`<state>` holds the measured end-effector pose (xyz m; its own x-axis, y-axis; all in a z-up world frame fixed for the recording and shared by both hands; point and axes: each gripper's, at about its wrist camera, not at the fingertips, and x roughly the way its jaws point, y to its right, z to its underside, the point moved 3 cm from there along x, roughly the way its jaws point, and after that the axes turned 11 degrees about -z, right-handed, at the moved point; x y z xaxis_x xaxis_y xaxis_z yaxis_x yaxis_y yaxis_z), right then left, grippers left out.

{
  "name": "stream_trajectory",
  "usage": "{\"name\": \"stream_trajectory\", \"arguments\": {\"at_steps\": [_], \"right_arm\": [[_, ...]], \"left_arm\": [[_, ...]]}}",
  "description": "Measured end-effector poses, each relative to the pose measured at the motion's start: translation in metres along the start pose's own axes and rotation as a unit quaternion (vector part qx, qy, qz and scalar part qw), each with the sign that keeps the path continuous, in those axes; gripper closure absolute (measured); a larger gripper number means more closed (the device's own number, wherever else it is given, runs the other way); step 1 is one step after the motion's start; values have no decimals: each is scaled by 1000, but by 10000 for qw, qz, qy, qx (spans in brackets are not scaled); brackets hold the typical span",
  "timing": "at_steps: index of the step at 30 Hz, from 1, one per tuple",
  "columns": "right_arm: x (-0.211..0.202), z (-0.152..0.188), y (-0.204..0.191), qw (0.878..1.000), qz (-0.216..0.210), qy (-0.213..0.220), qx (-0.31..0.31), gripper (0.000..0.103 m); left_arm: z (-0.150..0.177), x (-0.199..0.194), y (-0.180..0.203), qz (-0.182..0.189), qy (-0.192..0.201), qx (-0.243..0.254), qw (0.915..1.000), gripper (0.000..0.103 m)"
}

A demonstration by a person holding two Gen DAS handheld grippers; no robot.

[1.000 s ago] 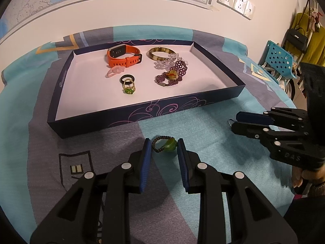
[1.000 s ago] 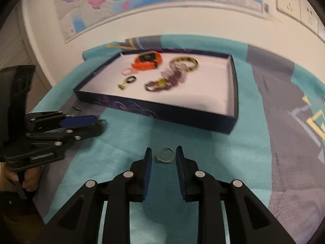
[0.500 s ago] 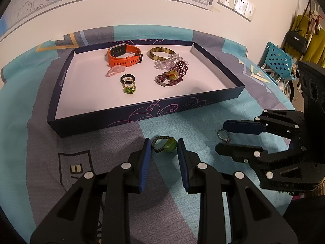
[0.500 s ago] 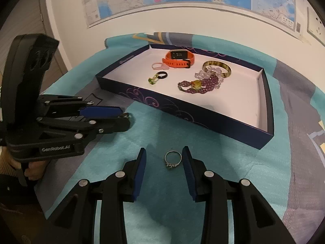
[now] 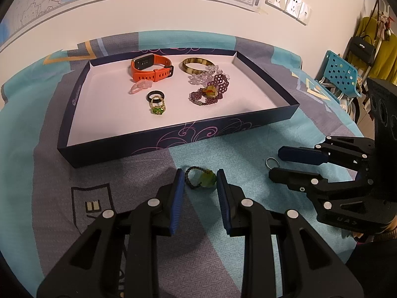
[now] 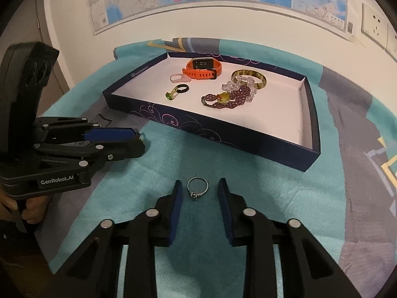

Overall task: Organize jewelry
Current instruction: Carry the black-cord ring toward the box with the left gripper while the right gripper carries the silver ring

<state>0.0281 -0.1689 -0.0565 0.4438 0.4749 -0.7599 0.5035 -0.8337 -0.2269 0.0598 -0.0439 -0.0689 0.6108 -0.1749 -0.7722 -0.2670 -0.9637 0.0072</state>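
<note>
A: Two pieces sit outside the tray on the cloth-covered surface. Left gripper has its jaws spread around the green-stone ring, not touching it.

B: And the right gripper, jaws apart too, brackets the silver ring lying flat on the teal cloth.

A: Tiny, hard, light, I'd say, and that thin metal band looks slippery. Best pinch it across the hoop, low against the cloth.

B: The green one's cord loop looks soft, so I'd take it by the stone itself; it may roll.
</note>
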Motion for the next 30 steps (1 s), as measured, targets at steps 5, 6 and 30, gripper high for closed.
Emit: {"name": "stream_trajectory", "arguments": {"at_steps": [5, 6, 30], "right_arm": [[0, 1, 0, 10000, -35, 19, 17, 88], [0, 1, 0, 10000, -40, 26, 29, 88], [-18, -8, -2, 9987, -279, 398, 137, 88]], "left_arm": [[0, 1, 1, -29, -2, 28, 10000, 76], [0, 1, 1, -32, -3, 27, 10000, 76], [-3, -20, 0, -104, 242, 41, 9996, 79]]}}
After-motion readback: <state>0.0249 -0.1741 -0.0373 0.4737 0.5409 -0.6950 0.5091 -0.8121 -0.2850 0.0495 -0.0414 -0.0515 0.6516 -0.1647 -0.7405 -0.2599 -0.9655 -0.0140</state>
